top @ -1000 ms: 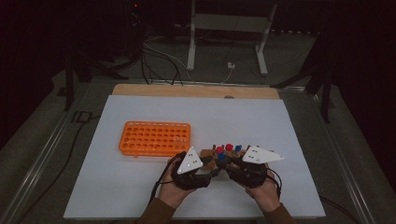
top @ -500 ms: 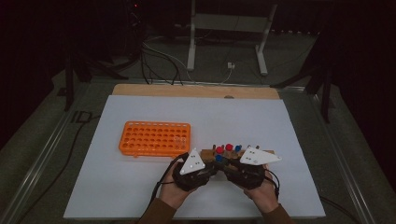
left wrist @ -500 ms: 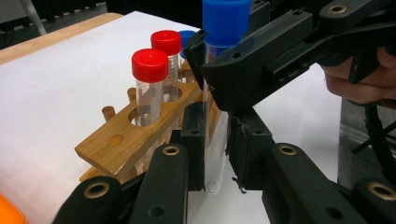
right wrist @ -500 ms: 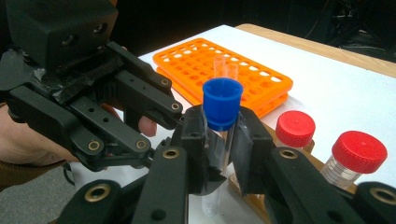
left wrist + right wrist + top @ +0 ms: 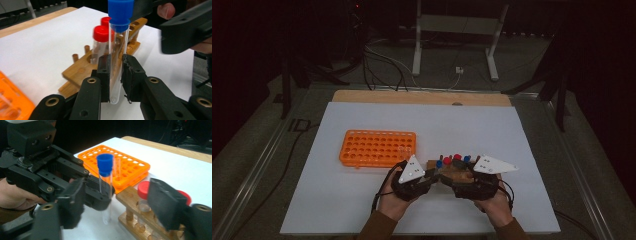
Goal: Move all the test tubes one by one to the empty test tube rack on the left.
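Observation:
A clear test tube with a blue cap stands upright between the jaws of my left gripper, which is shut on its lower half. The same tube shows in the right gripper view, held just left of the wooden rack. That rack carries red-capped tubes. My right gripper is open, its jaws wide apart on either side of the tube and the rack's end, touching neither. In the high view both grippers, left and right, meet at the wooden rack.
An orange tube rack with several empty holes lies on the white mat to the left of the hands. One clear tube stands in it. The wooden table edge runs along the back.

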`<control>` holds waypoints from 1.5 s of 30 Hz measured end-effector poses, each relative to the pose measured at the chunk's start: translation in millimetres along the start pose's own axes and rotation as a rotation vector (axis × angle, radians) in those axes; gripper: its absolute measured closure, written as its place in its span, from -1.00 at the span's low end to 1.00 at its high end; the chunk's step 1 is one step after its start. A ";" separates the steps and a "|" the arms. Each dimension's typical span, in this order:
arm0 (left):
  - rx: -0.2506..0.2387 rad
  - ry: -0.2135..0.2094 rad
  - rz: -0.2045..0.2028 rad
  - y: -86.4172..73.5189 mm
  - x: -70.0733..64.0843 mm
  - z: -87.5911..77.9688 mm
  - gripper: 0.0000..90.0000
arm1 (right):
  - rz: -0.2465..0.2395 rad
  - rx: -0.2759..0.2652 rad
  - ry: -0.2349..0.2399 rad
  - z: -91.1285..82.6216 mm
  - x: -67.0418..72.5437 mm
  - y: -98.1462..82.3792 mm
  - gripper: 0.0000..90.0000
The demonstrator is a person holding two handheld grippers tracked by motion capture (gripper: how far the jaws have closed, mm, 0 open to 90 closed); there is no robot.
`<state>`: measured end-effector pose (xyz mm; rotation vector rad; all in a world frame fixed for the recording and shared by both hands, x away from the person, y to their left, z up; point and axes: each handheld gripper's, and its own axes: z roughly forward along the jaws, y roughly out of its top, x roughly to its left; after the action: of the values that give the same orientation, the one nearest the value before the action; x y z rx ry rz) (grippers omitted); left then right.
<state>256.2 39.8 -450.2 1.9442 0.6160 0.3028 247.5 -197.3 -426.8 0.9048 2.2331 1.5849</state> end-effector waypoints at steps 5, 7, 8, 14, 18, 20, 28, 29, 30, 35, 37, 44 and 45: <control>-0.018 0.025 -0.018 0.7 7.5 -7.2 0.72 | 0.011 -0.003 -0.034 -1.8 -3.3 1.2 -0.60; -0.022 0.038 -0.023 1.0 10.2 -10.0 0.72 | 0.018 -0.007 -0.042 -2.6 -5.0 1.2 -0.65; -0.024 0.043 -0.024 1.2 11.7 -11.5 0.72 | 0.025 -0.010 -0.045 -3.1 -5.6 1.3 -0.66; -0.040 0.073 -0.044 2.1 20.9 -21.0 0.72 | 0.033 -0.030 -0.076 -9.3 -10.3 2.6 -0.79; -0.053 0.095 -0.056 2.6 27.3 -27.4 0.72 | 0.039 -0.041 -0.099 -14.6 -14.8 3.6 -0.91; -0.060 0.107 -0.060 2.9 30.7 -30.9 0.72 | 0.051 -0.051 -0.108 -16.9 -17.0 4.2 -0.96; -0.095 0.166 -0.099 2.0 47.3 -46.9 0.72 | 0.070 -0.060 -0.141 -21.0 -21.7 4.6 -1.00; -0.099 0.173 -0.103 1.7 49.4 -48.6 0.72 | 0.068 -0.064 -0.141 -21.3 -21.9 4.7 -1.00; -0.101 0.180 -0.106 1.3 51.5 -50.3 0.72 | 0.067 -0.064 -0.141 -21.6 -22.0 4.9 -1.00; -0.106 0.210 -0.130 -1.9 60.9 -57.3 0.72 | 0.071 -0.067 -0.145 -22.7 -23.2 4.9 -1.00; -0.105 0.220 -0.138 -3.9 64.6 -59.1 0.72 | 0.071 -0.056 -0.153 -21.7 -23.5 4.6 -1.00; -0.096 0.278 -0.155 -11.2 73.4 -60.2 0.72 | 0.076 -0.053 -0.160 -21.2 -24.4 4.1 -1.00; -0.092 0.284 -0.153 -12.4 74.4 -59.8 0.72 | 0.077 -0.055 -0.162 -21.7 -24.7 4.3 -1.00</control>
<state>287.0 130.4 -439.4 1.7679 0.9152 0.5073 256.4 -228.1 -418.3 1.0744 2.0576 1.5371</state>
